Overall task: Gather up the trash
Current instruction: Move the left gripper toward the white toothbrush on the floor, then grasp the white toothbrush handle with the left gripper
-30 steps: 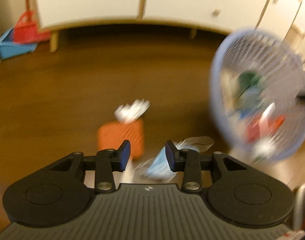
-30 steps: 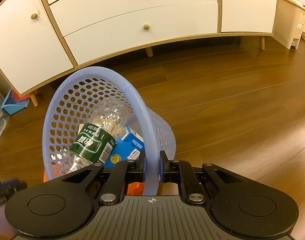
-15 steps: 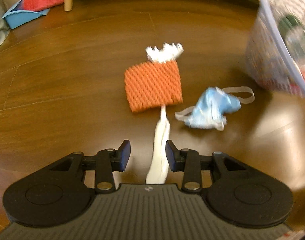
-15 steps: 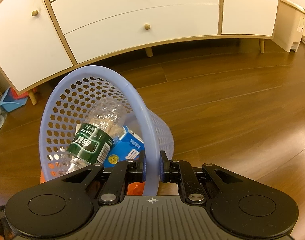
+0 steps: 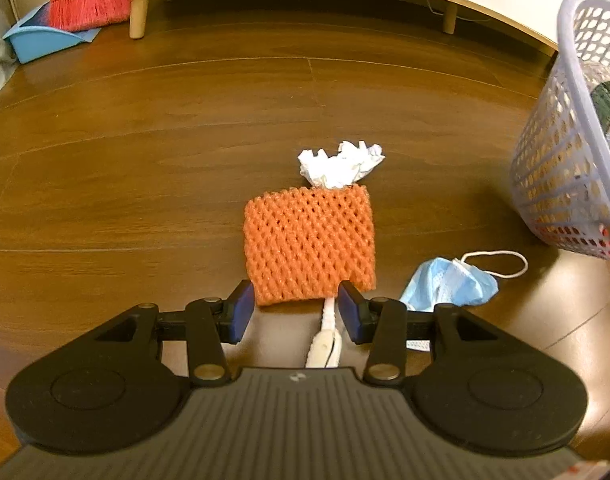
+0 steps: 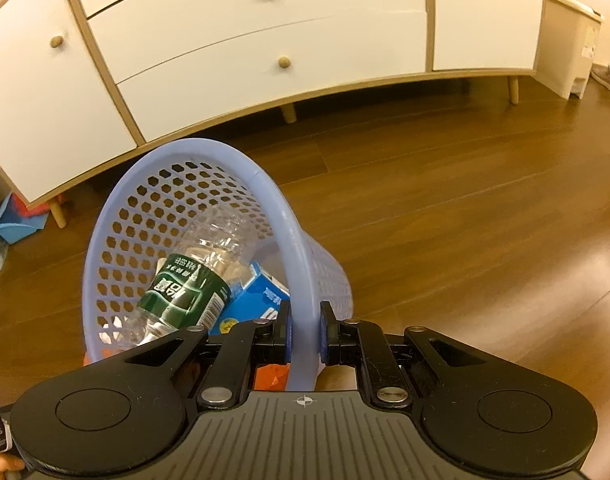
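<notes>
An orange foam net sleeve (image 5: 309,246) lies flat on the wooden floor, with a crumpled white tissue (image 5: 339,165) just beyond it. A white plastic spoon (image 5: 325,342) pokes out from under its near edge. My left gripper (image 5: 293,312) stands open, its blue pads flanking the sleeve's near edge. A blue face mask (image 5: 451,280) lies to the right. My right gripper (image 6: 303,333) is shut on the rim of the tilted lilac basket (image 6: 283,224), seen at the right edge of the left wrist view too (image 5: 577,92). Inside lie a clear bottle with a green label (image 6: 187,286) and a blue carton (image 6: 257,300).
A white sideboard (image 6: 265,40) on wooden legs runs along the back. A red brush (image 5: 87,4) and a blue dustpan (image 5: 41,40) rest at its left end. A white bin (image 6: 571,40) stands at the far right. Bare floor (image 6: 485,220) spreads right of the basket.
My left gripper has dropped towards the floor and closed in on the orange sleeve, its fingers spread wider. The right gripper keeps its hold on the basket, which has barely moved.
</notes>
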`<state>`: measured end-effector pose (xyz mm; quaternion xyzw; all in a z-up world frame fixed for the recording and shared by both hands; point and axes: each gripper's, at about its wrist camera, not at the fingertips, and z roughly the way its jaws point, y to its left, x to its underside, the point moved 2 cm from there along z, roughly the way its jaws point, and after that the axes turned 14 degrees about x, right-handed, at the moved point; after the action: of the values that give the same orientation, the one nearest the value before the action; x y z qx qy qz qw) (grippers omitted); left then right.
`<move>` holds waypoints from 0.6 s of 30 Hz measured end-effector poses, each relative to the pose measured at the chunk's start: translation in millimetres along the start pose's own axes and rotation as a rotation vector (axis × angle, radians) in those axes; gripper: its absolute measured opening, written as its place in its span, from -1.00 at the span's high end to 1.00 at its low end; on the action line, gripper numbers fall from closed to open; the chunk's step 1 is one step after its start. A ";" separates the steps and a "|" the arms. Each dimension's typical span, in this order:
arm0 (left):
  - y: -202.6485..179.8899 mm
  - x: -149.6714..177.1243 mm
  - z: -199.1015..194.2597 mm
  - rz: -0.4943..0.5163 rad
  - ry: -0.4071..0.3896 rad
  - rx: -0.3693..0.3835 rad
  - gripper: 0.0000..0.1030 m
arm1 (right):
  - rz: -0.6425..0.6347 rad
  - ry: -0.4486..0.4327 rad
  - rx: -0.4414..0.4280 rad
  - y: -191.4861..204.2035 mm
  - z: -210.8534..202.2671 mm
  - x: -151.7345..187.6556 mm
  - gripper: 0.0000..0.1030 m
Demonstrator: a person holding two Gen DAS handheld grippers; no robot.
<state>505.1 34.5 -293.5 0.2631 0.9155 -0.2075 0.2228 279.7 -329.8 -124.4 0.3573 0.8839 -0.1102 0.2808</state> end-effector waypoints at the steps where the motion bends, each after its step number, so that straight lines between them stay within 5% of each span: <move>1: 1.7 0.0 2.1 -0.005 0.001 0.000 0.21 | -0.008 -0.008 0.005 2.1 -1.1 0.8 0.82; 18: -16.4 30.9 14.7 0.086 0.075 0.031 0.29 | -0.010 -0.053 0.035 13.5 9.4 2.1 0.82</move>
<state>476.5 26.6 -317.1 0.3132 0.9077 -0.2020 0.1926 291.8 -322.6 -133.2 0.3545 0.8759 -0.1365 0.2973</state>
